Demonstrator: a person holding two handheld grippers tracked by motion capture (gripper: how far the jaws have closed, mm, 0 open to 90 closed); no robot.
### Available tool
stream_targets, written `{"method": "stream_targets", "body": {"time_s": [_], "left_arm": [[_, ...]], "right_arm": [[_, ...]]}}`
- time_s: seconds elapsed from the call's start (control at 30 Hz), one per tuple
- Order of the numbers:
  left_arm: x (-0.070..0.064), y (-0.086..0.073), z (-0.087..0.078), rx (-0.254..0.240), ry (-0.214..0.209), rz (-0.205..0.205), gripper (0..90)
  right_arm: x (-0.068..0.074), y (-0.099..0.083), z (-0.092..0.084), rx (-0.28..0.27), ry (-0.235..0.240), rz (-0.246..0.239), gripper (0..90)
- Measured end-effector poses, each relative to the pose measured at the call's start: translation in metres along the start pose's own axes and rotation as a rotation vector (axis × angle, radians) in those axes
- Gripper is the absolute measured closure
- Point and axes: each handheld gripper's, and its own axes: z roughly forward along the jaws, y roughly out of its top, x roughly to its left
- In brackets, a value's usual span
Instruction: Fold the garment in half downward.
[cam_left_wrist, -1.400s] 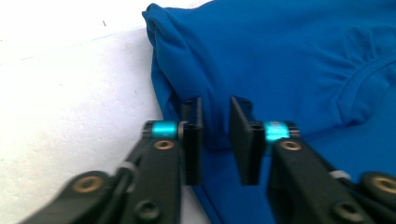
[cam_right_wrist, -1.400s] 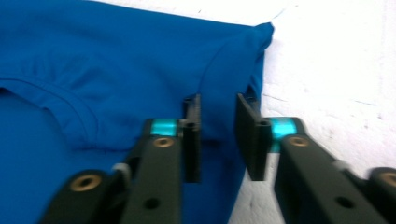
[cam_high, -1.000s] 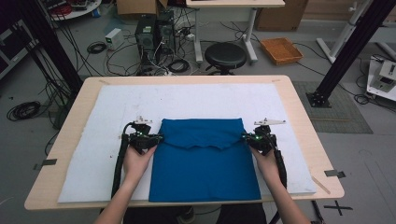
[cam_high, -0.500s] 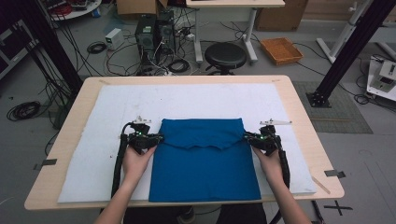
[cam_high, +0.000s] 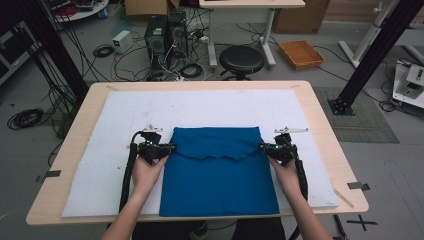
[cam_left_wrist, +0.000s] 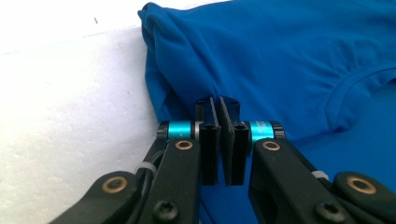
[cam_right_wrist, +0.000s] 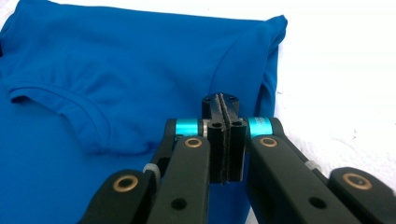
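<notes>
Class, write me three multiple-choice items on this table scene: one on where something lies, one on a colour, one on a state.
1. Where does the folded shirt lie?
A. on the white mat
B. on the floor
C. on the stool

2. What colour is the shirt?
A. red
B. blue
C. green

3. How do the jaws of the left gripper and right gripper stand?
A. both wide open
B. one open, one shut
C. both shut

Answers:
1 A: white mat shows around the shirt on three sides.
2 B: the cloth is plain blue in every view.
3 C: in each gripper view the pads meet at the shirt's edge; any cloth pinched between them cannot be made out.
</notes>
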Motion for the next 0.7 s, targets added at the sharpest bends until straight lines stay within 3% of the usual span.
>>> {"method": "stream_targets", "body": {"time_s": [0.13,0.23,0.3,0.43,0.7], "left_arm": [[0.001,0.0,-0.002,-0.012,-0.014,-0.009,86.7],[0.002,0.0,-0.002,-0.008,-0.016,-0.013,86.7],[0.002,0.0,-0.002,-0.008,-0.018,-0.012,86.7],[0.002,0.0,-0.002,-0.012,-0.018,-0.017,86.7],[0.002,0.0,-0.002,-0.013,-0.016,-0.016,86.7]], "right_arm": [[-0.003,0.001,-0.003,-0.016,0.011,0.021,90.0],[-0.01,0.001,-0.003,-0.014,0.046,0.092,77.4],[-0.016,0.0,-0.002,-0.006,0.064,0.138,75.5],[-0.022,-0.001,-0.002,-0.005,0.084,0.176,74.1],[-0.022,-0.001,0.002,0.019,0.087,0.177,74.1]]}}
